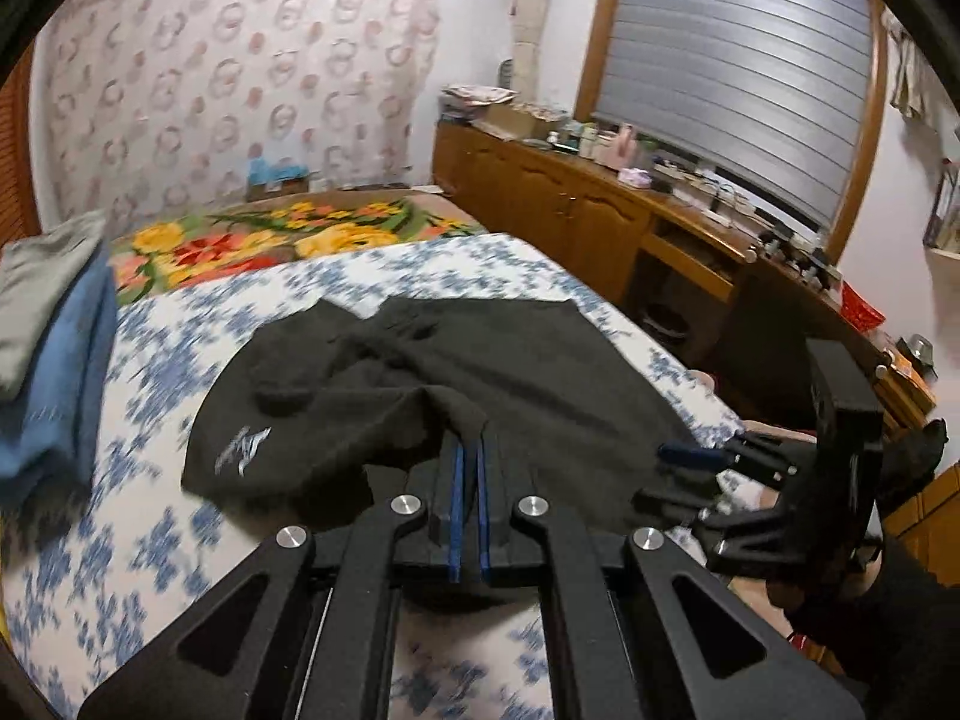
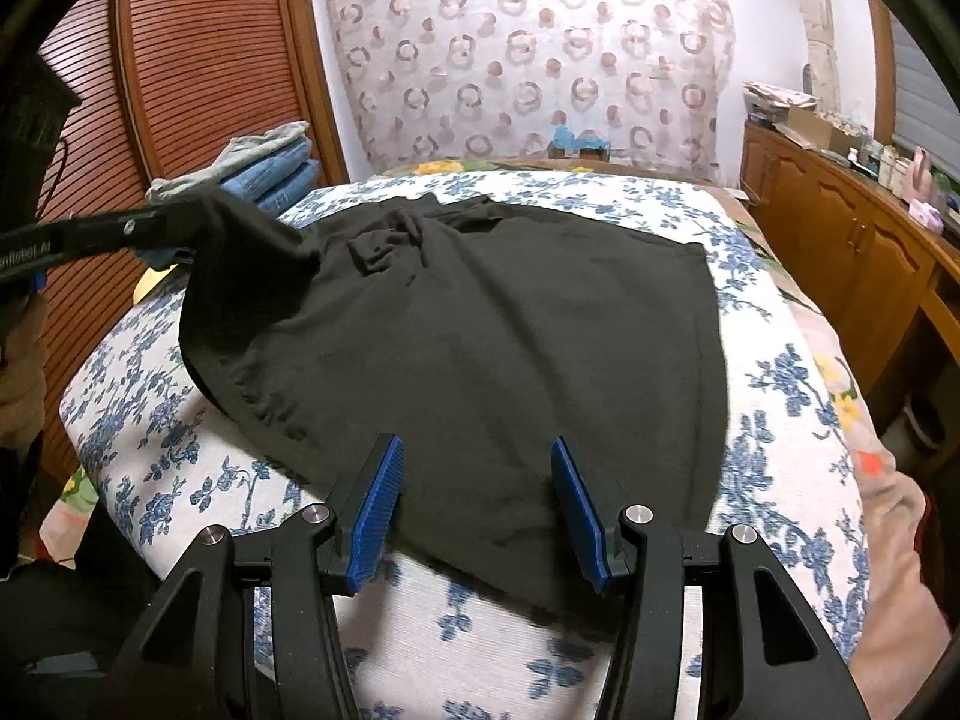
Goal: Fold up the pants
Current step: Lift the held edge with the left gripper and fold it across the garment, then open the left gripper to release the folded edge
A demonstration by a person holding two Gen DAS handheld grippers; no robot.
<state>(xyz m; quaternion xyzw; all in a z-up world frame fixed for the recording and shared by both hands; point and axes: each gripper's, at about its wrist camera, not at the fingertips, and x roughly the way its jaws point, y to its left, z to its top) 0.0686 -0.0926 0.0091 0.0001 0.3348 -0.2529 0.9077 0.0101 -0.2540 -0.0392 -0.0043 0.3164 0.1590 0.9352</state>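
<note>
Folding pants (image 2: 480, 330) on bed (image 2: 798, 420), left corner lifted.
Left hand-held gripper (image 1: 470, 450) pinching fabric, carrying low; right hand-held gripper (image 2: 474, 498) spread wide, empty.

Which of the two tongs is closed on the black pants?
The left tongs: they pinch the pants, lifting one edge. The right tongs stand open above them.

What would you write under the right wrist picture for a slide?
Open right hand-held gripper hovers over black pants on a floral bedspread while the left hand-held gripper lifts one corner.
</note>
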